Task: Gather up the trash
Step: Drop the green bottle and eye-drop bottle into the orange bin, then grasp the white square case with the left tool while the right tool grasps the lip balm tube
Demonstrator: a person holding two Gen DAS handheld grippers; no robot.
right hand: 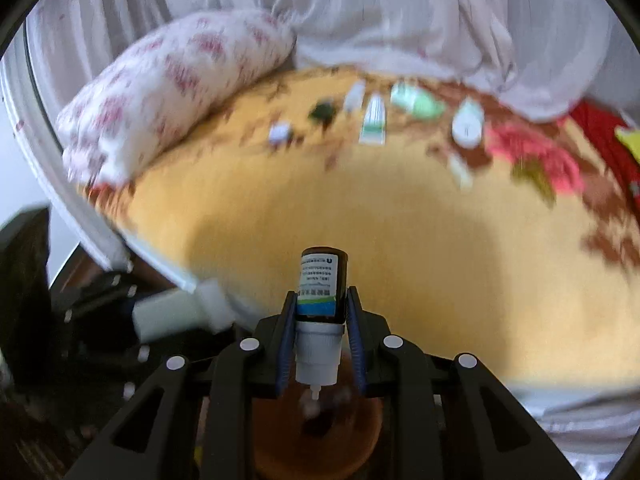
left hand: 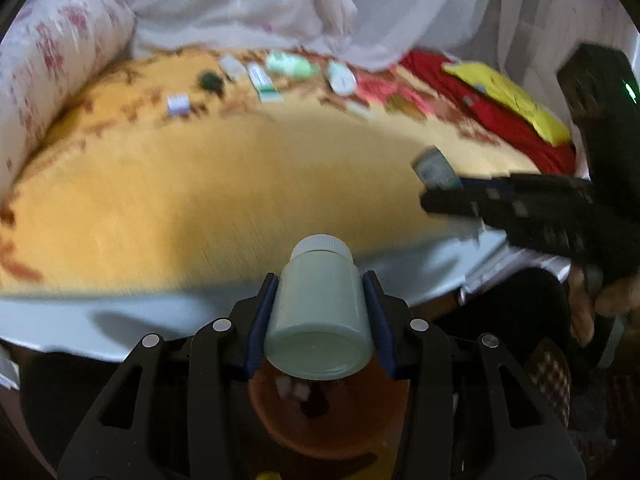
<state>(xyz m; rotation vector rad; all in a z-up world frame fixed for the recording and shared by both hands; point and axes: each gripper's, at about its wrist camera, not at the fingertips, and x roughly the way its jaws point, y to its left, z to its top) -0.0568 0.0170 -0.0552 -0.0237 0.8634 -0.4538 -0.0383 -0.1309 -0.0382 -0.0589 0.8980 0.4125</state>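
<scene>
My left gripper (left hand: 322,300) is shut on a pale green plastic bottle (left hand: 320,312) with a white cap, held over the bed's near edge, above an orange-brown bin (left hand: 320,420). My right gripper (right hand: 320,320) is shut on a small dark dropper bottle (right hand: 322,284) with a white cap, above the same bin (right hand: 316,432). The right gripper with its bottle (left hand: 434,168) also shows at the right of the left wrist view. The left gripper's green bottle (right hand: 172,314) shows at the lower left of the right wrist view. Several small boxes, tubes and bottles (left hand: 264,80) lie in a row at the far side of the yellow blanket (left hand: 200,184).
A floral pillow (left hand: 48,72) lies at the left end of the bed. White curtains (left hand: 320,0) hang behind. Red and yellow cloth (left hand: 512,96) lies at the right. The white bed edge (left hand: 100,320) runs just ahead of the left gripper.
</scene>
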